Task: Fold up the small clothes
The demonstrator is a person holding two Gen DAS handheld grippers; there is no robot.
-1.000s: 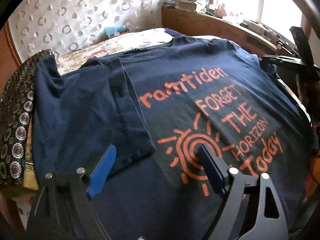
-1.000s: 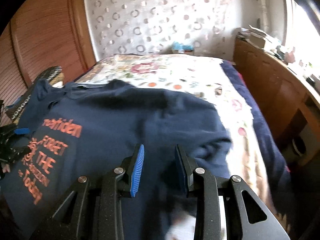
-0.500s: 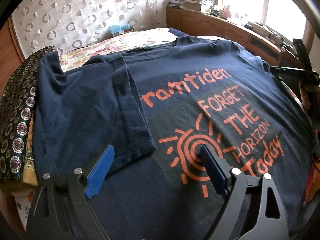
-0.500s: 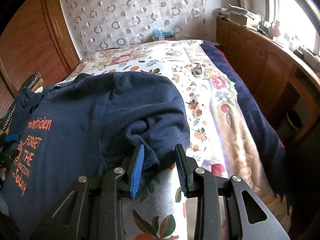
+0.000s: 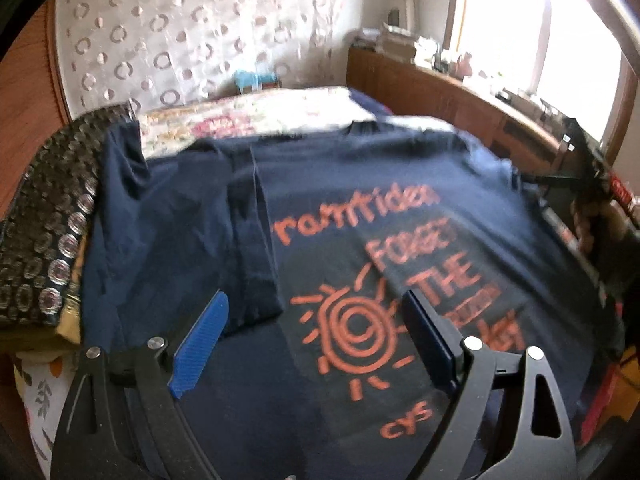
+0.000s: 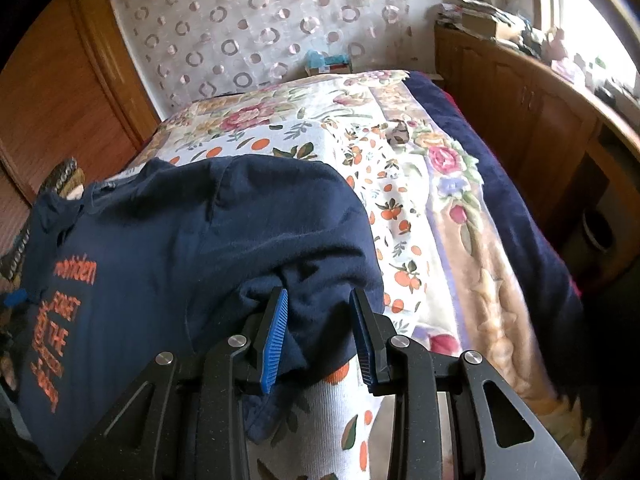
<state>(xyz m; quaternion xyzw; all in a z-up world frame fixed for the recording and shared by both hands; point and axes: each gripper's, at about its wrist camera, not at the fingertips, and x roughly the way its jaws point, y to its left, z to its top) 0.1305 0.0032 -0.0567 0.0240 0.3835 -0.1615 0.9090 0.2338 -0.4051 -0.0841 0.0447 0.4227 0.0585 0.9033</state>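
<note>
Navy T-shirt (image 5: 360, 216) spread print-side up on the bed (image 6: 400, 184); its long axis runs from the collar at 12 o'clock to the hem at 6 o'clock in the left view. One sleeve (image 5: 256, 248) lies folded inward over the chest. Left claw (image 5: 316, 344) spread wide above the orange sun print, touching nothing. Right claw (image 6: 318, 336) partly spread; bunched sleeve cloth lies between its fingers, contact uncertain. Only the right view shows the bare floral bedspread at 1 o'clock; only the left view shows the patterned cloth (image 5: 44, 240) at 9 o'clock.
</note>
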